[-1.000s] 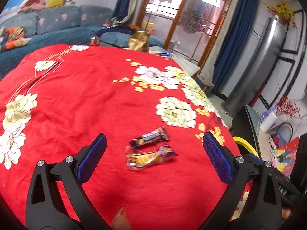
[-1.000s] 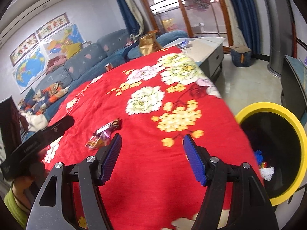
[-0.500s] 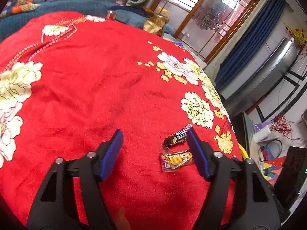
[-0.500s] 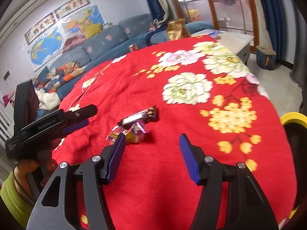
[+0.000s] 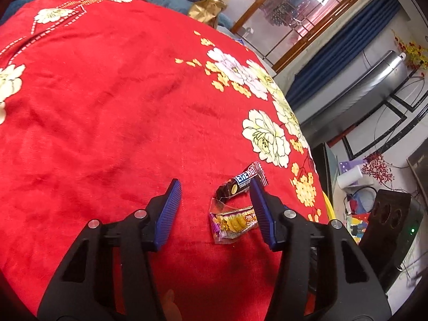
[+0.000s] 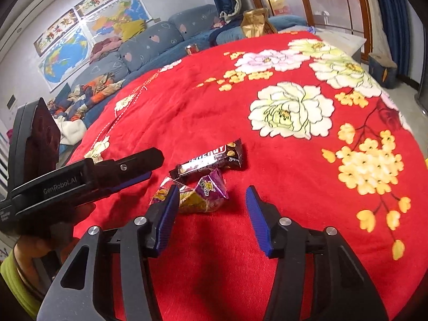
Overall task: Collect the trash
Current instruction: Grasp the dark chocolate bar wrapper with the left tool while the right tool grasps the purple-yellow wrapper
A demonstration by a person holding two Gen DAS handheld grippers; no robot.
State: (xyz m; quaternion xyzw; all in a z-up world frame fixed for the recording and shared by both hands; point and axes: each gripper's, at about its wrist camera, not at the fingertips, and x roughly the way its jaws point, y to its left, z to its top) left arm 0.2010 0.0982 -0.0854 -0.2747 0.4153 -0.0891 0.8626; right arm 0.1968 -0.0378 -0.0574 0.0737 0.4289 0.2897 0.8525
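Crosswise — energy bar [image 6: 211,160], beyond right tongs [image 6: 211,212]

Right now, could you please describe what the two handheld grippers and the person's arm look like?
Both the left gripper and the right gripper have matte black triangular frames with cut-outs, silver rivets and ribbed blue pads. White "GenRobot.AI" lettering marks the left gripper's side. A yellow-green sleeve covers the person's left wrist.

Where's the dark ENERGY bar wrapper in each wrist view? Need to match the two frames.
Left wrist: ENERGY bar wrapper lies lower right of centre, just beyond the right finger's tip, above the clear snack wrapper.
Right wrist: wrapper sits mid-frame, beyond the open fingers, behind the snack wrapper.
Shared landmark: the gold bag past the red cloth's far edge.
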